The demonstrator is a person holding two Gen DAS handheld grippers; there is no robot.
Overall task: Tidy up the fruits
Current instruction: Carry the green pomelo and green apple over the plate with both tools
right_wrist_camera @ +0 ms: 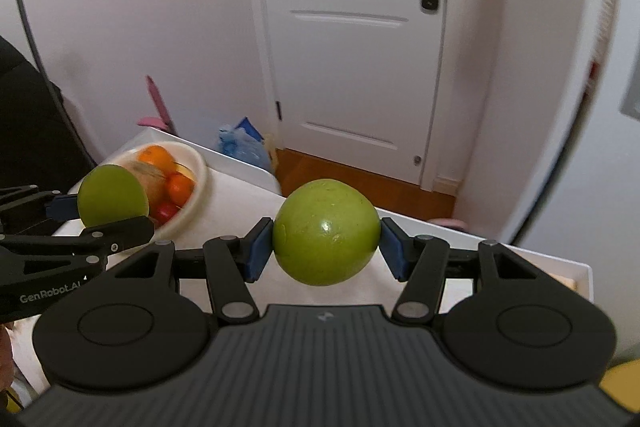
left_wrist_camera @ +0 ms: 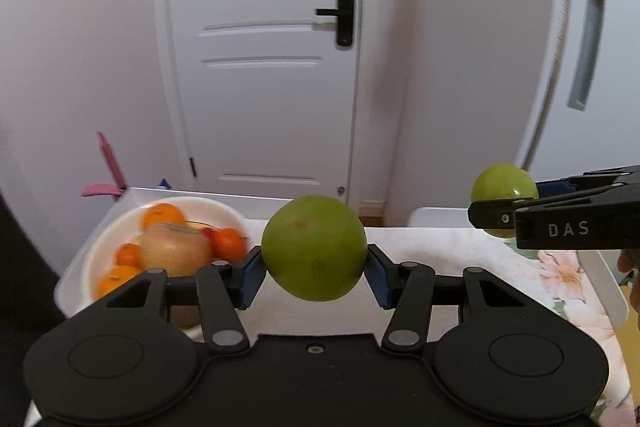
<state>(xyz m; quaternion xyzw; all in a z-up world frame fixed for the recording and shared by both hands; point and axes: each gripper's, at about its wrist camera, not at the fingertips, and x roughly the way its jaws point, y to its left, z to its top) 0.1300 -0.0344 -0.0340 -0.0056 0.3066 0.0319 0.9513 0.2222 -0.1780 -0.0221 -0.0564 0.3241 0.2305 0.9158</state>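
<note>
My left gripper [left_wrist_camera: 315, 269] is shut on a green apple [left_wrist_camera: 314, 247], its blue pads pressing both sides, held in the air above the white table [left_wrist_camera: 440, 251]. A second green apple [right_wrist_camera: 326, 231] sits clamped in my right gripper [right_wrist_camera: 326, 247], also lifted off the table. In the left wrist view the right gripper [left_wrist_camera: 504, 217] and its apple [left_wrist_camera: 503, 189] show at the right edge. The right wrist view shows the left gripper [right_wrist_camera: 100, 213] with its apple [right_wrist_camera: 112, 195] at the left. A white bowl [left_wrist_camera: 100, 247] at the table's far left holds several oranges, a pale apple and small red fruit.
A white door [left_wrist_camera: 264, 47] with a black handle stands behind the table. A pink object [left_wrist_camera: 108, 171] leans on the wall past the bowl. A blue plastic bag [right_wrist_camera: 242, 143] lies on the floor behind the table. A floral cloth [left_wrist_camera: 560, 275] covers the table's right side.
</note>
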